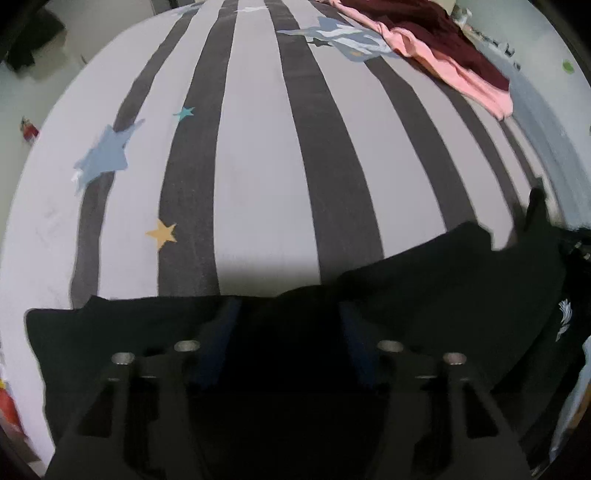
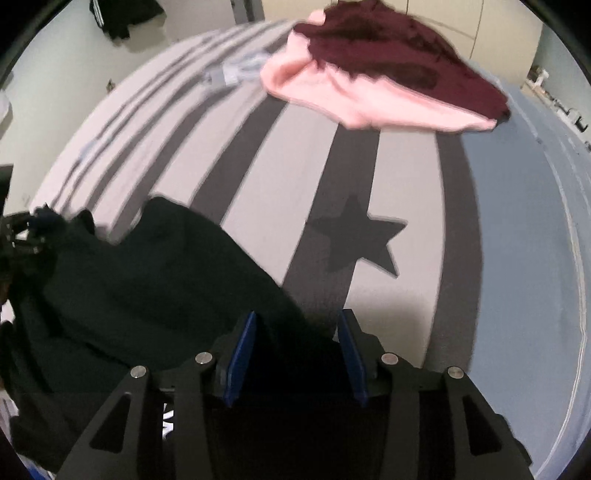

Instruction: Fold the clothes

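Observation:
A black garment [image 1: 443, 280] lies spread over the near part of the striped bed sheet [image 1: 258, 166]. My left gripper [image 1: 288, 321] is open, its blue pads [image 1: 221, 332] wide apart, with black cloth lying between and under them. In the right wrist view the same black garment [image 2: 147, 266] is bunched to the left. My right gripper [image 2: 297, 332] is open over its right edge, and cloth reaches in between the blue pads [image 2: 242, 354]. A white print [image 1: 563, 319] shows on the garment at the right.
A pink garment [image 2: 369, 99] and a maroon one [image 2: 388, 48] are piled at the far right of the bed [image 2: 406, 184]. The pink garment [image 1: 461, 74] also shows in the left wrist view. Dark clothing [image 2: 118, 18] lies on the floor beyond the bed. The sheet carries star prints [image 1: 161, 233].

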### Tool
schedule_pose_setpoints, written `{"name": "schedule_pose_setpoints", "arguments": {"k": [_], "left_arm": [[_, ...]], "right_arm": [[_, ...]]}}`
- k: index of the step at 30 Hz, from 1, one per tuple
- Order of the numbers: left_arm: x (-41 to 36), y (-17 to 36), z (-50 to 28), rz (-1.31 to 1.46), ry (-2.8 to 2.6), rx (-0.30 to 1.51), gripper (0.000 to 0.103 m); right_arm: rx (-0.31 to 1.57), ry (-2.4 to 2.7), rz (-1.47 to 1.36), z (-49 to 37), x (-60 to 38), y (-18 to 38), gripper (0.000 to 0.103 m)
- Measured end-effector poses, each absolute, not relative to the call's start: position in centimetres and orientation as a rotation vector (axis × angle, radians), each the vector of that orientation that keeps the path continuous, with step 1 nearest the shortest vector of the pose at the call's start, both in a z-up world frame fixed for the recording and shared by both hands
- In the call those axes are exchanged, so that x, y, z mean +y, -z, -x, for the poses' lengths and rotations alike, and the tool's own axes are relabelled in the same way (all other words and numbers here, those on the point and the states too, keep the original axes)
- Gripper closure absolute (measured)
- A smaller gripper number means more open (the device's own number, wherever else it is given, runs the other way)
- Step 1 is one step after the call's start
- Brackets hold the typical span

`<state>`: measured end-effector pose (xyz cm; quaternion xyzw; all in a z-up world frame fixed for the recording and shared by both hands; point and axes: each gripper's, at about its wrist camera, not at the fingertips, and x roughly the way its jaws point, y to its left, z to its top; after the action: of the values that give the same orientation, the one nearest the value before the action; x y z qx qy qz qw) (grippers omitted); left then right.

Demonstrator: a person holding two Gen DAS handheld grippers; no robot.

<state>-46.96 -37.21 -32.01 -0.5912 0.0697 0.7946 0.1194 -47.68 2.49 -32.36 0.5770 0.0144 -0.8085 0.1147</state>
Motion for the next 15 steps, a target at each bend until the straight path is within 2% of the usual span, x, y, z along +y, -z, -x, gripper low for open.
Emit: {"name": "schedule_pose_setpoints", "arguments": {"k": [1, 2, 3, 10, 14, 15], "left_arm": [[-37.1, 31.9, 46.7, 1.7, -2.318, 0.241, 0.084], [-36.9, 31.7, 46.5, 1.67, -2.312, 0.279, 0.089], [-37.3, 31.5, 46.2, 1.647, -2.329, 0.262, 0.093], [-43.1, 26.7, 44.7, 1.396, -2.627, -0.014, 0.098], [-44.6, 22.2, 47.2, 1.263, -2.698, 0.032, 0.098], [-45.3, 21.0, 50.2, 1.252, -2.708, 0.032, 0.098]], "right_arm": [[0.018, 2.354, -1.685, 47.7, 2.4, 32.5, 0.078], [-0.012, 2.336, -1.677, 47.6, 2.4, 32.6, 0.09], [-0.041, 2.319, -1.669, 47.6, 2.3, 32.7, 0.097], [-0.071, 2.553, -1.554, 45.7, 0.9, 29.0, 0.1], [-0.136, 2.71, -1.418, 46.7, -1.2, 24.4, 0.1], [-0.134, 2.731, -1.395, 47.6, -1.8, 23.6, 0.1]]}}
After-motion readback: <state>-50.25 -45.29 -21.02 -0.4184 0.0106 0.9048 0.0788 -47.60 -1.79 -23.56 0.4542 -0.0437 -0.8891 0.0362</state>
